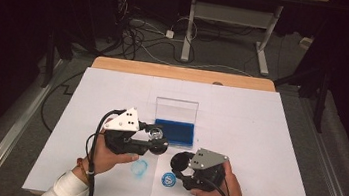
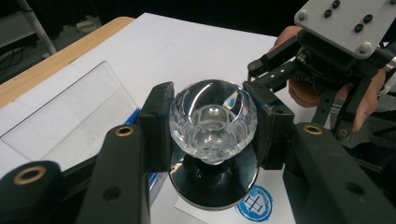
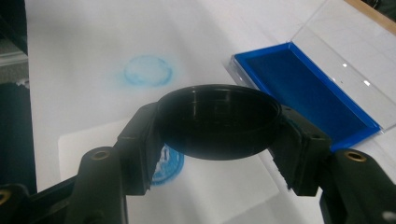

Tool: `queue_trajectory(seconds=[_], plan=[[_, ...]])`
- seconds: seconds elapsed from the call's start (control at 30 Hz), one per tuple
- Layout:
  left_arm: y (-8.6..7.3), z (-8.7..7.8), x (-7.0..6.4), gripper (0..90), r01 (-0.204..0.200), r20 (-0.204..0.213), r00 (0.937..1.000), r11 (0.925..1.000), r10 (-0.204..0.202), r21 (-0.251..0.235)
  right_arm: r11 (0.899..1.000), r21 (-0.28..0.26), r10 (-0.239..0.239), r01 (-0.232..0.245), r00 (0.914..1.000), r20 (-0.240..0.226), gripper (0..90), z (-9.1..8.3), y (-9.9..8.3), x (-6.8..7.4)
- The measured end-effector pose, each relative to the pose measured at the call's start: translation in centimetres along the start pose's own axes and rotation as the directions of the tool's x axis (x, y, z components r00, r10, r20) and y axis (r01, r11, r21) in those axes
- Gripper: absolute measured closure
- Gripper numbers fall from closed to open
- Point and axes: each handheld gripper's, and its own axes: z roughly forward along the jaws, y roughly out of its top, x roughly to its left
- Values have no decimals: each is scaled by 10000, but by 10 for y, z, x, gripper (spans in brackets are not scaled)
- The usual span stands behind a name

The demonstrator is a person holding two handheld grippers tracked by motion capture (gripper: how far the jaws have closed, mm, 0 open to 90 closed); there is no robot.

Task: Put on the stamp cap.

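Blue-inked round mark (image 1: 168,179) already printed on paper slip (image 1: 171,191) — stamping seemingly done. Holding crystal-handled stamp (image 2: 213,122) clamped in left gripper (image 1: 156,140), black cap (image 3: 218,120) clamped in right gripper (image 1: 180,165) — capping remaining.

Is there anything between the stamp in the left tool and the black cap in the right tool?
Nothing visible. The stamp, clamped in the left tool, and the black cap, held by the right tool, face each other over bare white paper.
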Motion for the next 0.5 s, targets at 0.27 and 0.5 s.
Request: queue_trajectory(seconds=[0.27,0.5], plan=[[3,8,-3,546,66,268,9996,9998,-61,-179,9984,-550,139,-151,9997,-224,392,11,12,5],[2,16,-2,546,176,428,9990,9991,-159,-393,9926,-1086,514,-551,9980,-364,392,14,17,6]])
